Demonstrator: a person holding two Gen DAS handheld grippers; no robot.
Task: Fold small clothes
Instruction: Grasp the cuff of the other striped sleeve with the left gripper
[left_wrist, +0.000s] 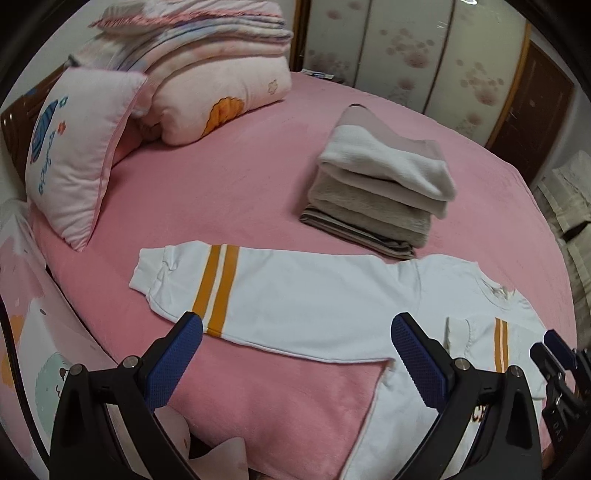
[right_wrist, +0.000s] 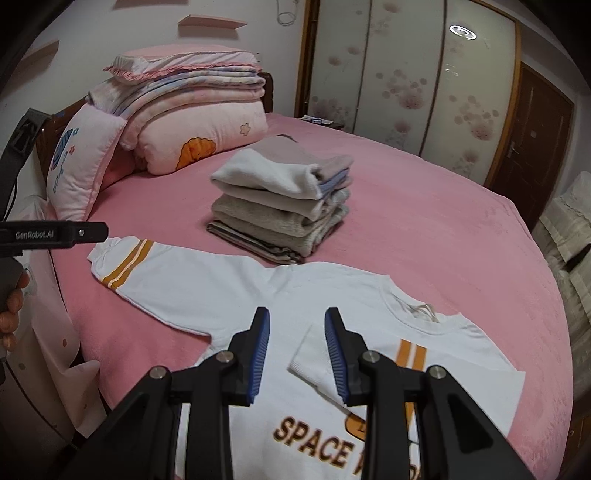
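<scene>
Starting with the pink bed: plush and soft, so easy to pinch along with thin cloth and drag into a ridge. Spread flat near its front edge, printed side up, the white sweatshirt, judged half folded. Could slide as a whole if pulled from one end only, spoiling the fold already made. Just beyond its shoulder, touching or nearly so, a stack of folded clothes; likely to be knocked askew by a high, wide sweep. Still stretched out to the side, the long sleeve with its orange stripes; apt to twist or land crooked if lifted by the cuff alone. Laid across the chest, the folded sleeve; loose, so likely to flip back if the body jerks.

Hovering over the long sleeve, the left tool, spread wide and gripping nothing. Poised above the chest, the right tool, parted only narrowly, also gripping nothing.

Shown only by the right wrist view: the lettering on the chest, the neckline in full, the left tool from the side with the hand behind it. Shown only by the left wrist view: the full run of the long sleeve beneath wide-spread pads.
</scene>
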